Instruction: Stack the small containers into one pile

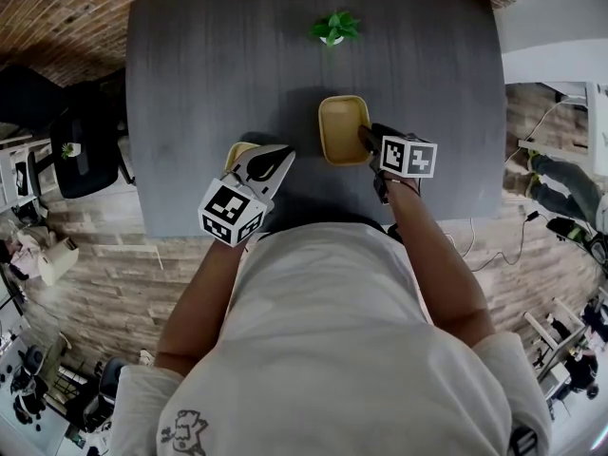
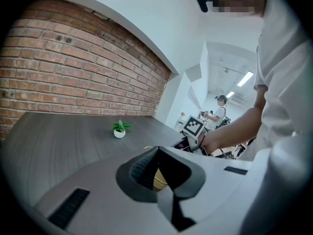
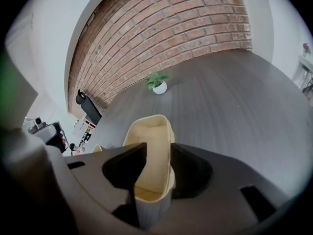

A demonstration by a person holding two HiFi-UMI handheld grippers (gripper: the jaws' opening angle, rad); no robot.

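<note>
Fingers (image 3: 122, 173) of right gripper (image 3: 154, 175) gape astride central container's (image 3: 149, 131) wall; left gripper (image 2: 157, 169) pinches second container (image 1: 237, 149).

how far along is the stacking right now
Done: one cream container stands on the table, the right gripper open astride its wall. In hand: the left gripper seems shut on a second container. Left: nest that one into the first; no pile shows yet.
</note>
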